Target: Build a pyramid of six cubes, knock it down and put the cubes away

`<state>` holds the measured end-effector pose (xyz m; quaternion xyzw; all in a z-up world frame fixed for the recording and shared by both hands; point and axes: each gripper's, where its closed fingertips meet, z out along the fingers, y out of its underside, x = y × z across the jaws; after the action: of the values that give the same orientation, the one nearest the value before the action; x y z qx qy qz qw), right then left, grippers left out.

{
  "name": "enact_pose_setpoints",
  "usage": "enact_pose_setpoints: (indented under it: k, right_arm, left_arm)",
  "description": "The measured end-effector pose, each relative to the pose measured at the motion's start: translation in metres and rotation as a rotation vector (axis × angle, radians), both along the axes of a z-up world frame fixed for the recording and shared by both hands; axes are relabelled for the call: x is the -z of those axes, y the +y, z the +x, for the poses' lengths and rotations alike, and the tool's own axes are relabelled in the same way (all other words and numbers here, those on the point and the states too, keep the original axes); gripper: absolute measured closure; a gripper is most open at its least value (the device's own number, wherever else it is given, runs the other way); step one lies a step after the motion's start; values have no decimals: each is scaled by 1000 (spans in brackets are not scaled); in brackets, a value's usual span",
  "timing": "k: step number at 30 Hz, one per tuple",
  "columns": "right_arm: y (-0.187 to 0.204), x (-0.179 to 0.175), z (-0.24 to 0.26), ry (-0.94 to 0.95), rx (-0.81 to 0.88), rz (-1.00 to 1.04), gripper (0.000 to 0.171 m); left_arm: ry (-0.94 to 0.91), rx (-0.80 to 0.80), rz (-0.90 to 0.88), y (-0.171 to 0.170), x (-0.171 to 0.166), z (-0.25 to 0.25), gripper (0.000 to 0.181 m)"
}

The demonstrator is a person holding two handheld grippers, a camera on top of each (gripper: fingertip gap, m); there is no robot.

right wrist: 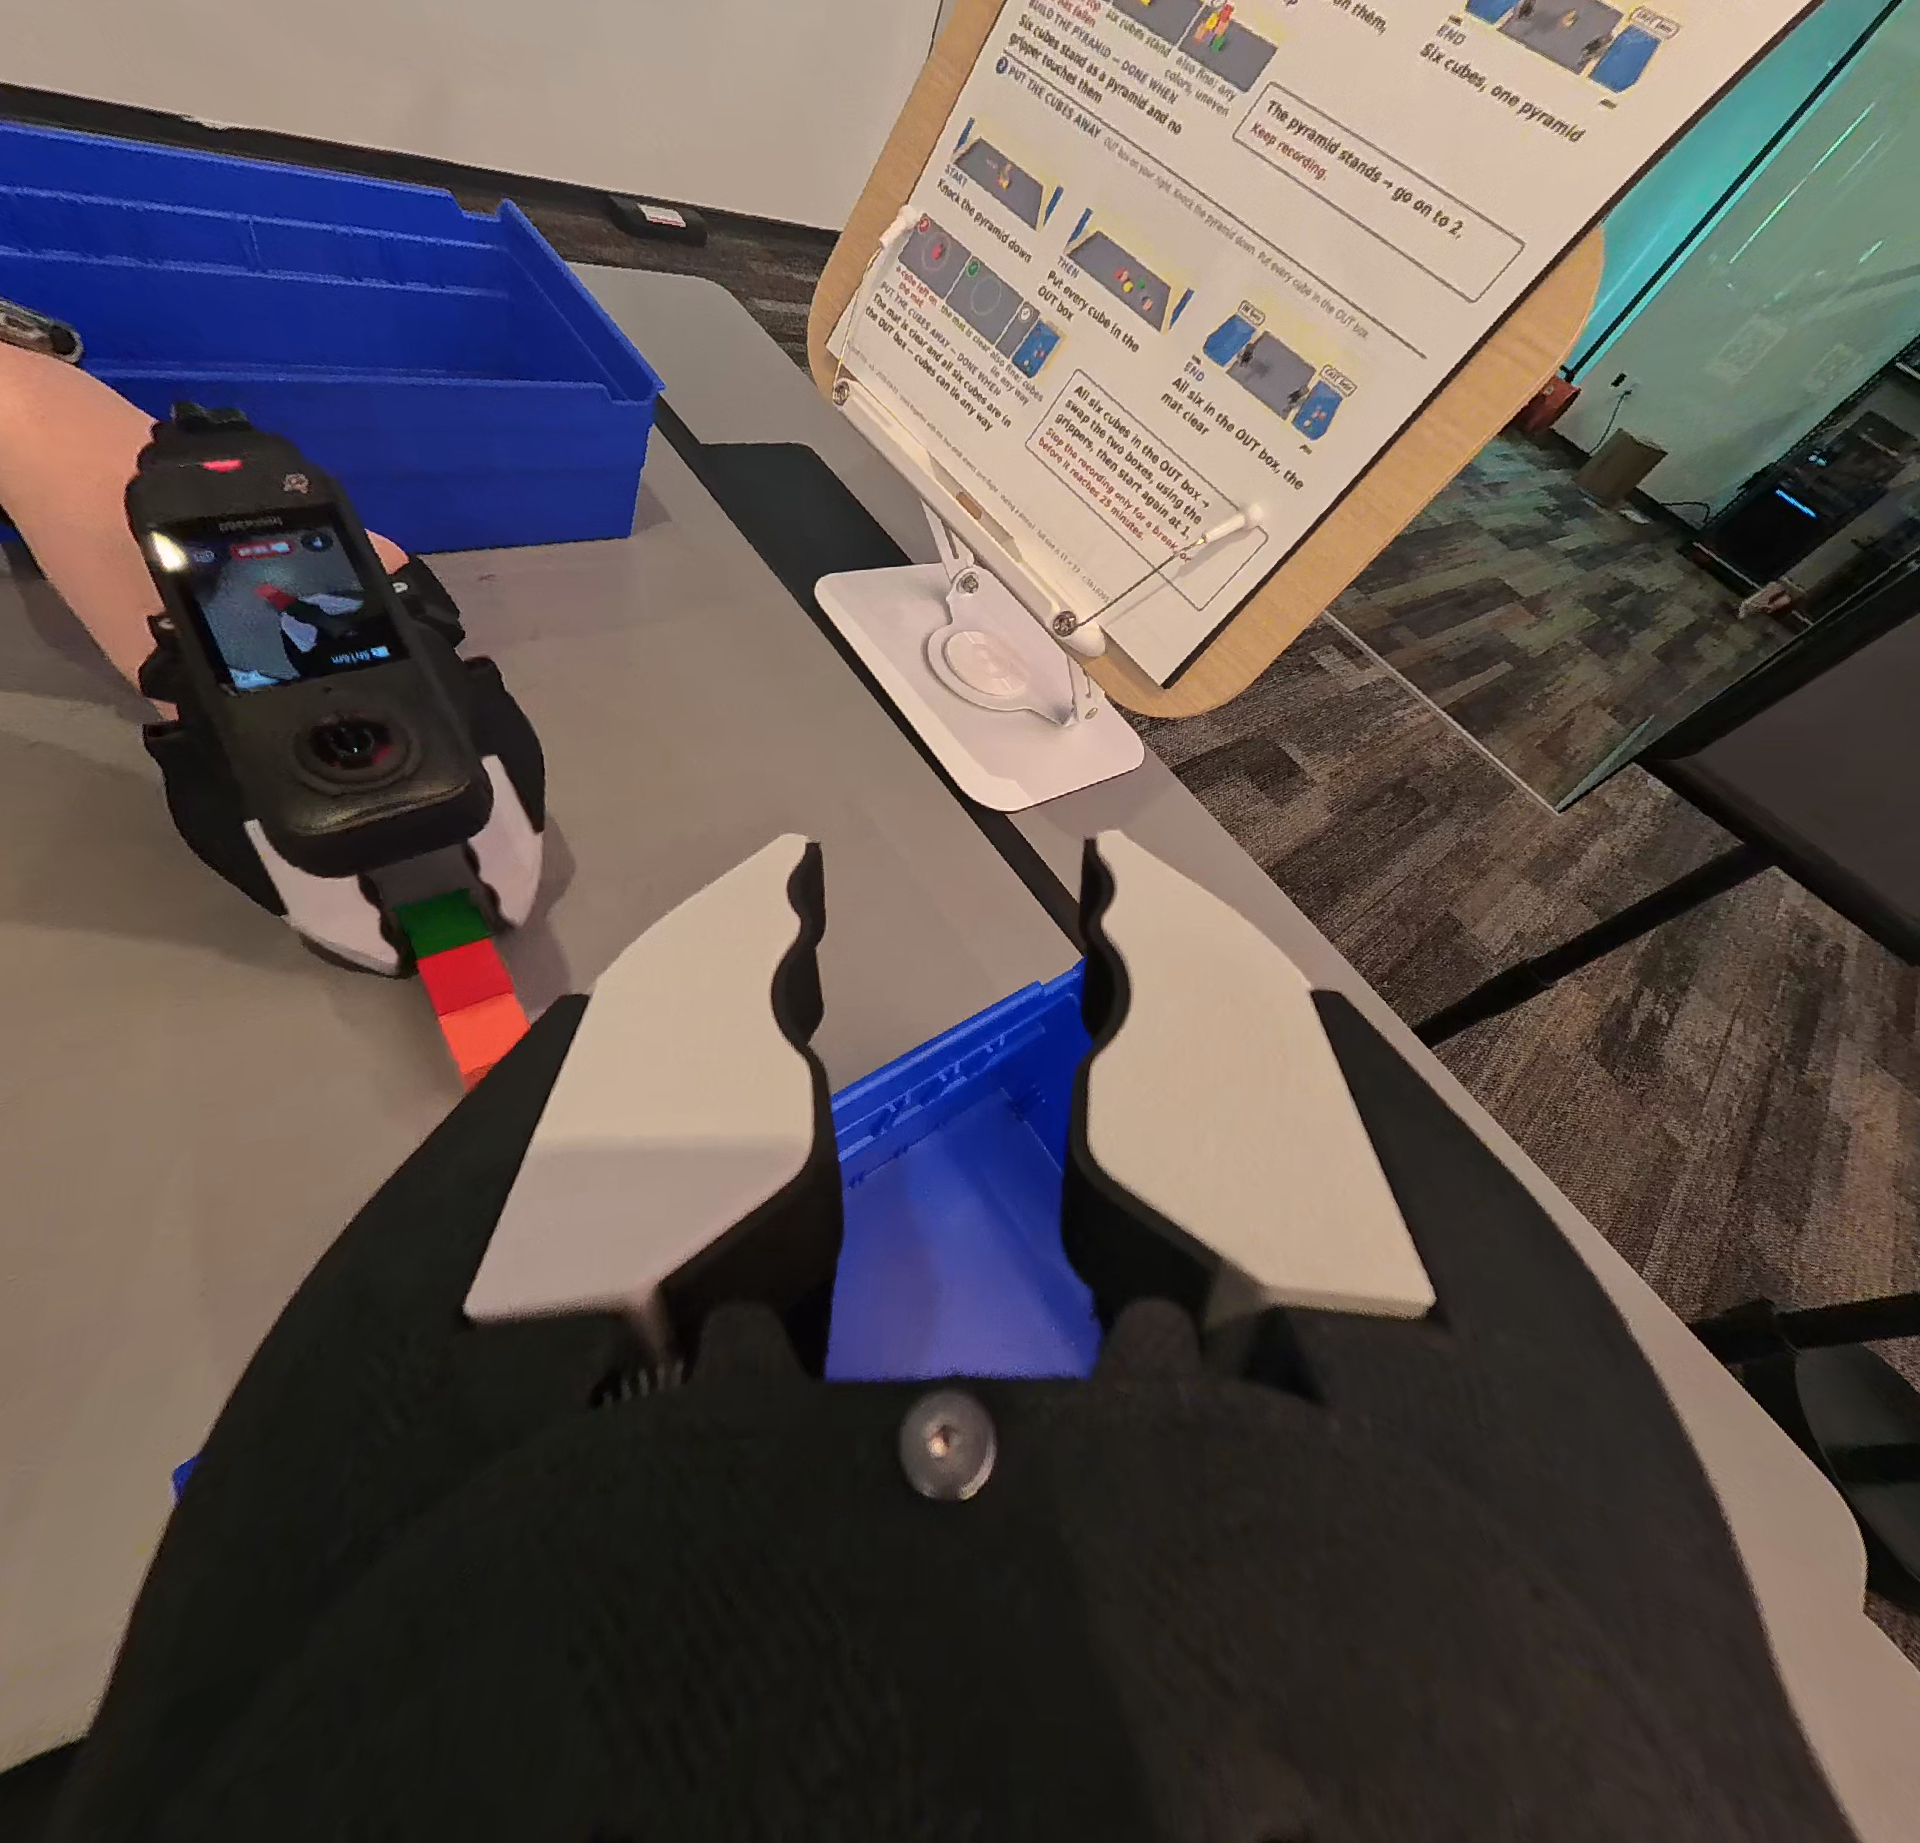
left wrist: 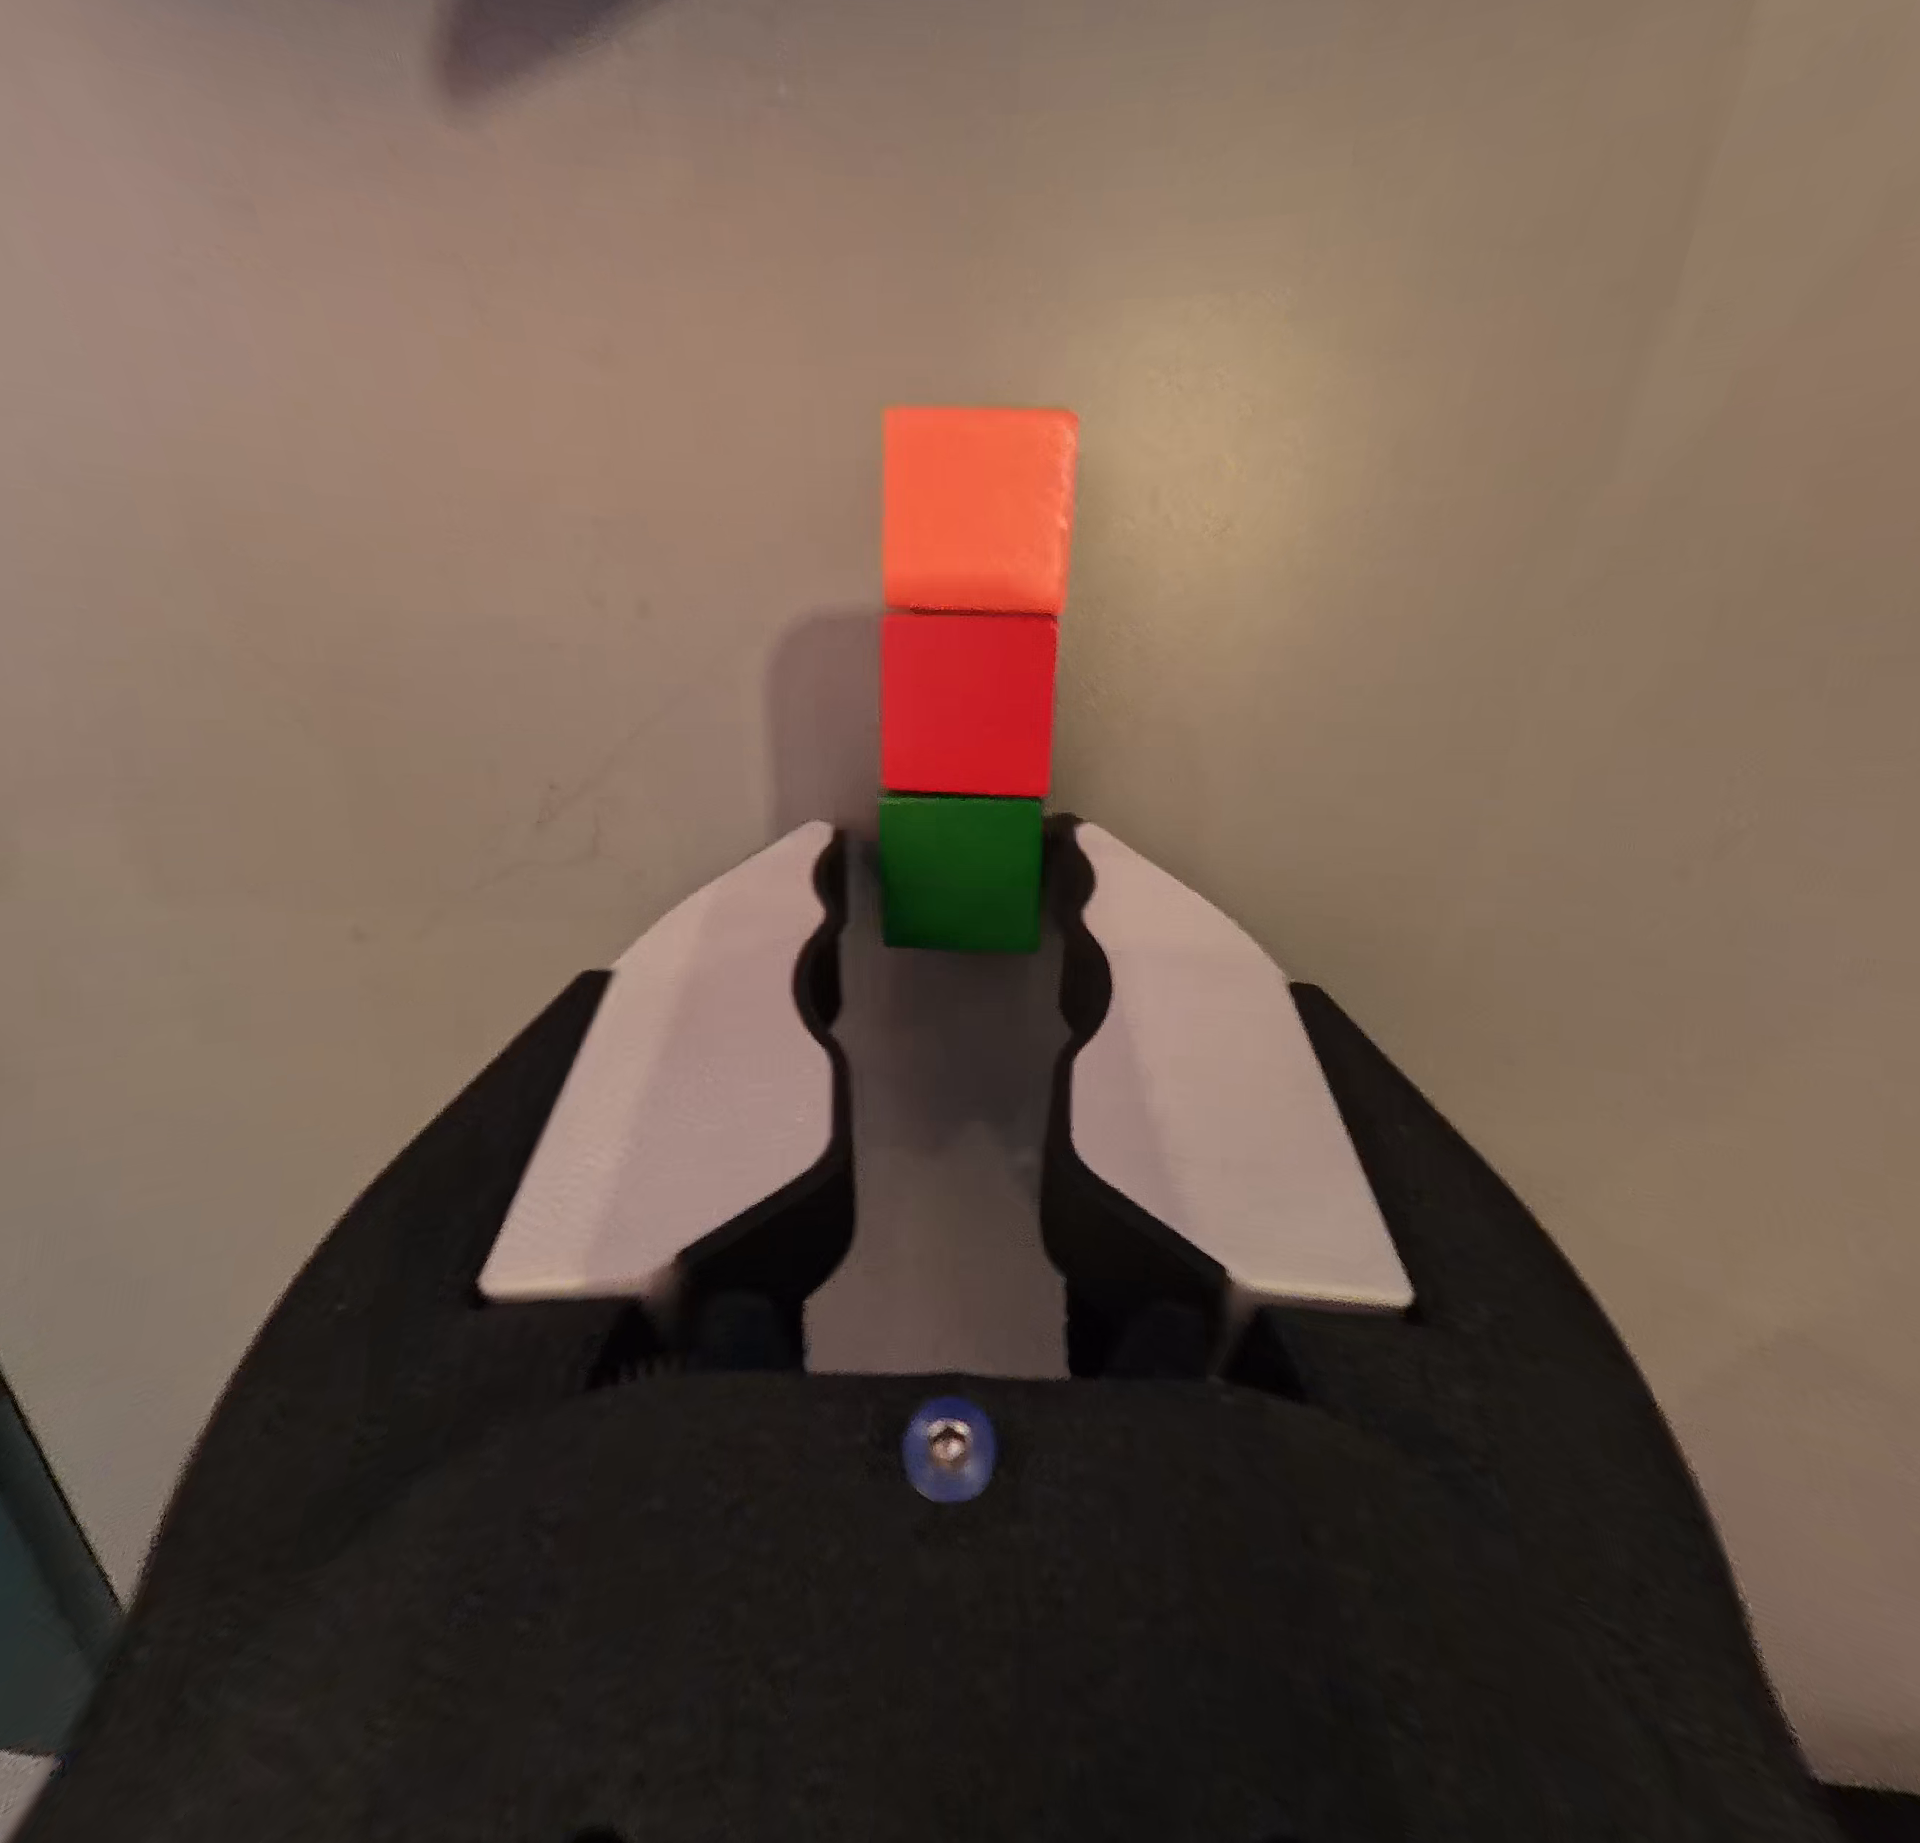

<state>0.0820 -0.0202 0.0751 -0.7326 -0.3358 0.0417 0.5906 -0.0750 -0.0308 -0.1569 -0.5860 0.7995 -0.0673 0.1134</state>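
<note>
Nearby, 2 blue bins (right wrist: 343, 339), contents unseen

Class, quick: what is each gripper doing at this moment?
Left gripper: around the green cube; gaps show beside it, so grip cannot be told.
Right gripper: open, empty, above a blue box.

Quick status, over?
Left gripper around green cube, grip unclear. Green, red, orange in a row. Right gripper open over blue bin.

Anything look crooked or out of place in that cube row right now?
Nothing stands out. The green cube, red cube and orange cube sit in one tidy row on the table, green one between the left tool's fingers.
</note>
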Motion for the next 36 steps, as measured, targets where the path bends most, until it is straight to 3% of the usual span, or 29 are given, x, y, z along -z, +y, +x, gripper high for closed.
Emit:
enact_pose_setpoints:
  k: [1,6,8,11,15,18,20,22,25,28,36]
  right_arm:
    - [0,1,1,-2,3,-2,123]
    - [1,2,1,-1,3,-7,123]
    - [1,3,2,-6,3,-9,123]
    - [0,3,4,-2,6,-9,123]
    - [-1,0,4,6,7,0,123]
    - [-1,0,3,0,8,2,123]
    - [-1,1,2,-2,6,1,123]
    - [-1,1,1,2,2,-2,123]
    - [1,2,1,-1,7,-7,123]
    - [4,5,0,-7,10,-17,123]
    - [8,16,-3,-44,9,-54,123]
  left_arm:
    - [-16,-12,5,2,-2,2,134]
    - [-104,-26,-69,-7,-28,2,132]
    - [-185,-29,-61,-9,-55,-2,131]
    - [-415,-78,-22,-5,-121,-13,134]
    - [-738,-308,167,49,-215,-64,135]
    - [-849,-568,320,112,-248,-135,141]
    - [-808,-727,349,149,-236,-185,147]
    - [-677,-929,279,177,-195,-235,159]
    - [-596,-1268,2,197,-127,-273,143]
    - [-637,-1388,-197,203,-87,-274,141]
    - [-312,-1459,-46,211,-24,-288,130]
